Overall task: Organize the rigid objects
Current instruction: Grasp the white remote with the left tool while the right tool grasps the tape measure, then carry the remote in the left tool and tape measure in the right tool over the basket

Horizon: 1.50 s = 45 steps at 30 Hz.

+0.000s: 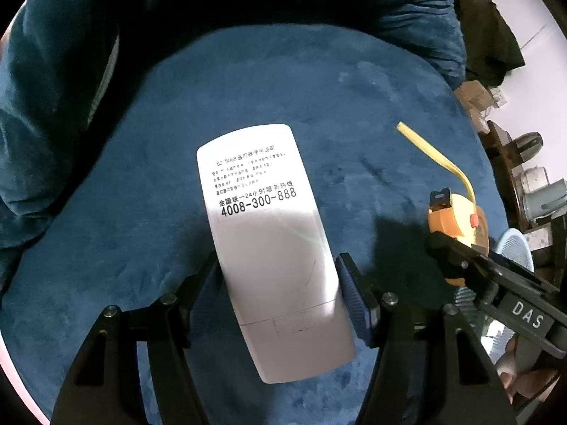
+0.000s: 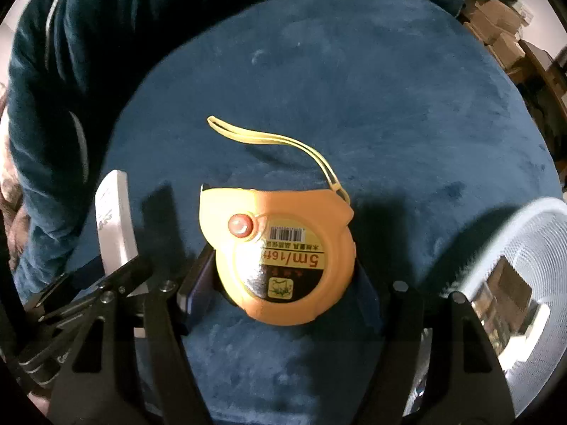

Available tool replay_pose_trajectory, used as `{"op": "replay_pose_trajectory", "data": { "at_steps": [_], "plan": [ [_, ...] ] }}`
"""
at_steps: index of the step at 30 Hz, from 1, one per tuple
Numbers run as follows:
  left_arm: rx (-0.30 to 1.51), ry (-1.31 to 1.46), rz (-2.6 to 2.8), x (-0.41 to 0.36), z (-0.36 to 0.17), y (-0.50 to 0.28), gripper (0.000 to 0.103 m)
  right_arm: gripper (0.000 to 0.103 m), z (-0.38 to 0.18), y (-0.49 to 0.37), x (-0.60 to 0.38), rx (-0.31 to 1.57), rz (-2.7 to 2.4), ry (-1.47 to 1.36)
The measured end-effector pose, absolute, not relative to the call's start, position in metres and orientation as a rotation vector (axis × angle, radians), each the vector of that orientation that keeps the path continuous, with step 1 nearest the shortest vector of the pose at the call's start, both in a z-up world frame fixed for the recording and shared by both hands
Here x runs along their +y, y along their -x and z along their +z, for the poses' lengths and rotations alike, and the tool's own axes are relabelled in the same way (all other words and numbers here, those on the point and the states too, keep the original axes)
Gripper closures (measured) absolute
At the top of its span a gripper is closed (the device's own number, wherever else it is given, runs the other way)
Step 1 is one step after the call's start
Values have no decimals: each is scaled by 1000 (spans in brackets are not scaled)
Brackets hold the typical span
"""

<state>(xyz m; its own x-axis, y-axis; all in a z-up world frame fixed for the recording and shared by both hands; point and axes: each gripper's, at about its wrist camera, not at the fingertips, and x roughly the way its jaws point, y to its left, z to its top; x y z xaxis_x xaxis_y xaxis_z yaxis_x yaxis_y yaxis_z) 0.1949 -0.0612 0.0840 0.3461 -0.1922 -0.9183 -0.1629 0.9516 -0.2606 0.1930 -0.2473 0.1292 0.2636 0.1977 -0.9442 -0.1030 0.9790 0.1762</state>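
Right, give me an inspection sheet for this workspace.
Surface: blue plush cushion.
Job's things: white remote, printed side up; orange tape measure with yellow strap.
Clutter: nothing seen on the cushion.
Grippers: left gripper shut on the remote; right gripper shut on the tape measure.
Cables: nothing seen.
Surroundings: pale mesh basket at the right edge; boxes behind.
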Motion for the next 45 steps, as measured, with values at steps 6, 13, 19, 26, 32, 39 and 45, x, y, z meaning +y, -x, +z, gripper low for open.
{"op": "replay_pose_trajectory", "data": {
  "at_steps": [6,13,19,26,32,39,45],
  "plan": [
    [1203,318,-52,-75,105,-181,37,33,142,-183,-258,1260,203,-139],
    [1179,301,-98,-96,129,-167,37,33,158,-165,-279,1200,183,-201],
    [1167,271,-157,-128,146,-157,37,33,163,-145,-315,1175,134,-268],
    [1168,230,-226,-171,156,-152,37,33,163,-121,-359,1166,63,-331],
    [1174,186,-284,-213,158,-147,37,33,163,-107,-388,1158,20,-365],
    [1181,146,-336,-251,162,-144,37,33,159,-101,-419,1150,-29,-426],
    [1196,117,-366,-273,158,-145,37,33,155,-102,-430,1155,-52,-438]
  ]
}}
